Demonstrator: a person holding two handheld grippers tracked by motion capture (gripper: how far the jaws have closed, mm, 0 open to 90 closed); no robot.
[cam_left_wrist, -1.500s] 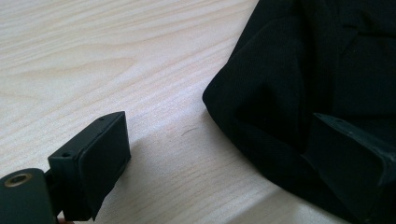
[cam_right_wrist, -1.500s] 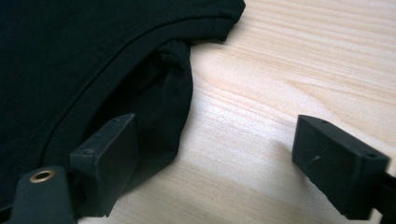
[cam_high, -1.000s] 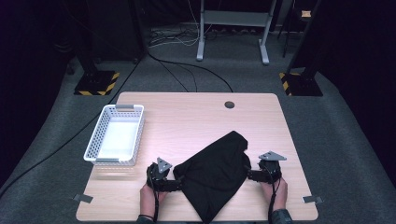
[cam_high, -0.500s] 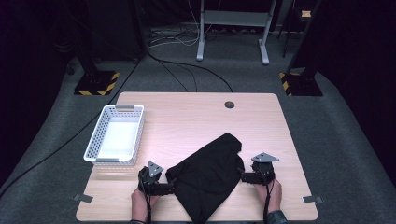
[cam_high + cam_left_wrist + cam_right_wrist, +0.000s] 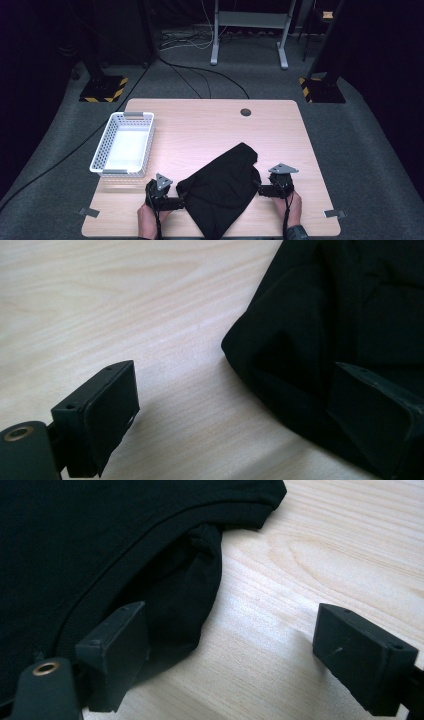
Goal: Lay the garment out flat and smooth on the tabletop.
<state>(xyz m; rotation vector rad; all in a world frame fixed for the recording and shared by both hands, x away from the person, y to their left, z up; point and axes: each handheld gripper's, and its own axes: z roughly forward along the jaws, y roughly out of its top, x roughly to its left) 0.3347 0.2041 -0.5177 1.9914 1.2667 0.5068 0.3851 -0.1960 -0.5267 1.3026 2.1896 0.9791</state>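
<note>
A black cloth [image 5: 222, 187] lies rumpled on the front middle of the wooden table [image 5: 200, 125], one corner hanging past the near edge. My left gripper [image 5: 178, 202] rests at the cloth's left side. In the left gripper view it [image 5: 240, 415] stands open, one jaw over bare wood and the other over the cloth's [image 5: 340, 315] rounded edge. My right gripper [image 5: 260, 189] sits at the cloth's right side. It [image 5: 240, 650] is open too, with a folded lip of the cloth [image 5: 100, 545], below a ribbed hem, beside its left jaw.
A white perforated basket [image 5: 106, 150] stands empty at the table's left. A round cable hole [image 5: 245, 112] marks the far edge. Tape tabs [image 5: 88, 212] sit at the front corners. Cables and stand feet [image 5: 215, 55] lie on the floor beyond.
Both grippers and the black cloth have shifted slightly left and toward the near edge. Both jaw pairs stay wide apart.
</note>
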